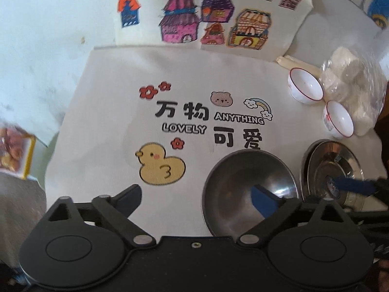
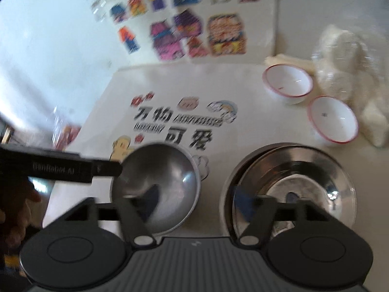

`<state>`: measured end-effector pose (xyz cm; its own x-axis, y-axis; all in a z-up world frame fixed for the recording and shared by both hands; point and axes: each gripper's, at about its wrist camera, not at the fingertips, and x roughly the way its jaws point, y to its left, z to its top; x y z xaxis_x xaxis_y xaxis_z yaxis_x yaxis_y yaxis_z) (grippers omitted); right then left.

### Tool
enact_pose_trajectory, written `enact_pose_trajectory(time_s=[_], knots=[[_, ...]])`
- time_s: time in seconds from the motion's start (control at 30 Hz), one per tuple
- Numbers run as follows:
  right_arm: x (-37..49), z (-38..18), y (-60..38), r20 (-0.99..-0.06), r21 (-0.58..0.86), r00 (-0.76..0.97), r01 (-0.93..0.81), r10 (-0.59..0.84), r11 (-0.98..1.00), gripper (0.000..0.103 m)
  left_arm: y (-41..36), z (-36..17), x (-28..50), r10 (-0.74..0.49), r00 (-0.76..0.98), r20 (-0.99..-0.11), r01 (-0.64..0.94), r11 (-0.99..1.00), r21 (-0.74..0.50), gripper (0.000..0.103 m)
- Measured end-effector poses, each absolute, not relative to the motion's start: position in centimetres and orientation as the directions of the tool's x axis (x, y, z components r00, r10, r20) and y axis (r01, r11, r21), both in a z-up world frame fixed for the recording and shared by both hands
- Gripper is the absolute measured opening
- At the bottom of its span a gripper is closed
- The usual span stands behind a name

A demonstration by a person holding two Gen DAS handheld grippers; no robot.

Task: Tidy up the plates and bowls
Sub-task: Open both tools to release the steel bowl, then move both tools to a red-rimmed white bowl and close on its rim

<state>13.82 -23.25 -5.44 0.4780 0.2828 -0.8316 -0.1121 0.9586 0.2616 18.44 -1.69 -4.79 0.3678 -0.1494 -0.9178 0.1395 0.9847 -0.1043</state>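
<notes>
A single steel bowl point(image 1: 233, 182) point(image 2: 170, 170) sits on the printed cloth. Right of it lies a stack of steel plates point(image 1: 325, 163) point(image 2: 304, 170). Two white bowls with red rims point(image 1: 305, 88) point(image 1: 338, 119) point(image 2: 288, 85) point(image 2: 333, 123) stand behind the stack. My left gripper point(image 1: 197, 194) is open and holds nothing; its right finger hangs over the steel bowl, its left finger over the cloth. My right gripper point(image 2: 197, 194) is open too, one finger above the bowl and the other above the stack, nothing pressed between them.
A cream cloth point(image 1: 116, 131) printed with a duck and lettering covers the table. Behind it lies a cloth with coloured house drawings point(image 1: 184, 22). A clear bag of white pieces point(image 1: 352, 85) sits by the white bowls. A colourful box point(image 1: 14, 150) lies at the left edge.
</notes>
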Motion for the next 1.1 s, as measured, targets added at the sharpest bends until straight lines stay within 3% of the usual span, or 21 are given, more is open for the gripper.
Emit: enact_pose_trajectory(time_s=[0.17,0.3,0.53,0.7,1.1], knots=[[13.5,-4.3,-25.3,-0.801,0.297,0.542,-0.01,0.255,0.955,0.103,-3.0,-4.2,19.0,-0.156,0.384,-0.91,0.193,0.977,-0.086,0.102],[12.5,-3.8,-27.0,-0.788,0.276,0.581,0.043,0.201,0.96,0.103,-4.8,-3.9,18.9,-0.18,0.414,-0.893,0.222,0.971,-0.093,0.102],[10.2,-3.7,-31.6,-0.784,0.269,0.609,0.157,0.122,0.95,0.103,-9.7,-3.3,18.9,-0.346,0.44,-0.828,0.304,0.926,-0.225,0.102],[10.4,-3.7,-36.1,-0.786,0.297,0.611,0.239,0.095,0.925,0.103,-14.0,-3.7,19.2,-0.372,0.429,-0.823,0.318,0.915,-0.248,0.102],[14.3,-5.6,-44.3,-0.784,0.357,0.607,0.267,0.132,0.895,0.103,-22.9,-5.4,24.1,-0.246,0.472,-0.847,0.266,0.955,-0.129,0.102]])
